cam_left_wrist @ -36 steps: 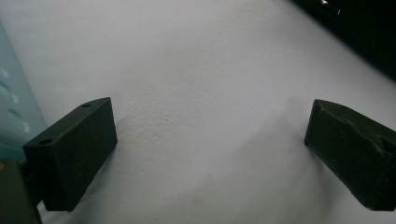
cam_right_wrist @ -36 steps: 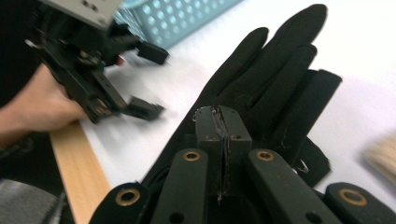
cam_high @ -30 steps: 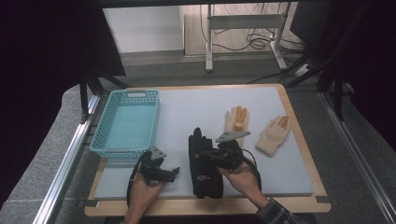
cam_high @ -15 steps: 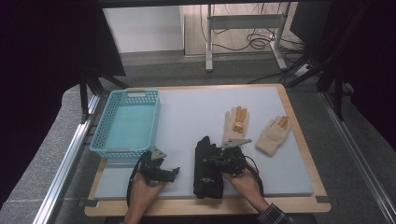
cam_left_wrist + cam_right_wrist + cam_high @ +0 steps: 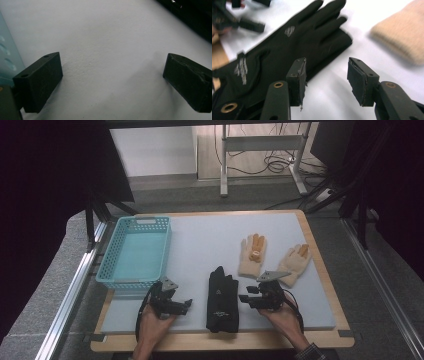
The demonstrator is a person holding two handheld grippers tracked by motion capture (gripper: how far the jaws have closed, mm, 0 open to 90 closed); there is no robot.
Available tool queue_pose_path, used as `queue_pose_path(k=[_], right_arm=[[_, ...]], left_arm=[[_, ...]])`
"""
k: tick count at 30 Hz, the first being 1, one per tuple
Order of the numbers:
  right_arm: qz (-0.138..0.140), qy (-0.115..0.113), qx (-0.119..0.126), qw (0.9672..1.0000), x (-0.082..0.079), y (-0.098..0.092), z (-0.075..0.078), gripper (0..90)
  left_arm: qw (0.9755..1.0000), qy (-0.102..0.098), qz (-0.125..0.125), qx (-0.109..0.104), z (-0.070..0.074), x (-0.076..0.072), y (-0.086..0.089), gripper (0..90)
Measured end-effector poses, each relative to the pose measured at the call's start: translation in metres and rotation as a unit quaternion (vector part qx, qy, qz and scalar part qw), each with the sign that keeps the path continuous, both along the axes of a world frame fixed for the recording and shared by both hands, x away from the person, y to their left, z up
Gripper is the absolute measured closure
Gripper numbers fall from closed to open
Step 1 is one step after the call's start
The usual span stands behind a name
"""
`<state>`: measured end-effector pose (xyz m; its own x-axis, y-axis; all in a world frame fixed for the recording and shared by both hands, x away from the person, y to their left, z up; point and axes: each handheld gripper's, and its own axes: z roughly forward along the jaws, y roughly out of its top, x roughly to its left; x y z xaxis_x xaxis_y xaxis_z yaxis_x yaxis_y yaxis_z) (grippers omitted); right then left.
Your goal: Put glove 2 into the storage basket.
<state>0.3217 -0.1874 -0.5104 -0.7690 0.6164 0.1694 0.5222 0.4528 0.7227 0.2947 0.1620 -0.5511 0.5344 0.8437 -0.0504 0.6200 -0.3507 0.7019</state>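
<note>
Between my two grippers on the desk [image 5: 200,232] lie flat, stacked black gloves [image 5: 222,299], cuffs cut off in the right gripper view, where my right gripper [image 5: 325,77] has just been opening with nothing between its jaws, and my left gripper [image 5: 112,82] stands released.

The pair of black fabric gloves [image 5: 222,298] [image 5: 287,47] lies flat on the tabletop, 1 stacked on the other, fingers pointing away from the person, small pale logos on the backs, near the front edge.

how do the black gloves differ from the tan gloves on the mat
The black gloves lie stacked as one pile near the front edge, between the two grippers. The tan gloves lie farther back to the right, side by side, with orange fingertips. The black ones are smooth with small pale logos; the tan ones look knitted. Both pairs lie flat, fingers pointing away.
</note>
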Motion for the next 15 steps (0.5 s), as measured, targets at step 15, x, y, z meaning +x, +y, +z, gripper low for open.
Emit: queue_pose_path(k=[15], right_arm=[[0.089,-0.015,-0.013,0.9958,-0.025,0.014,-0.023,88.3]], left_arm=[[0.9999,0.005,0.01,0.004,0.0,-0.014,0.02,1.9]])
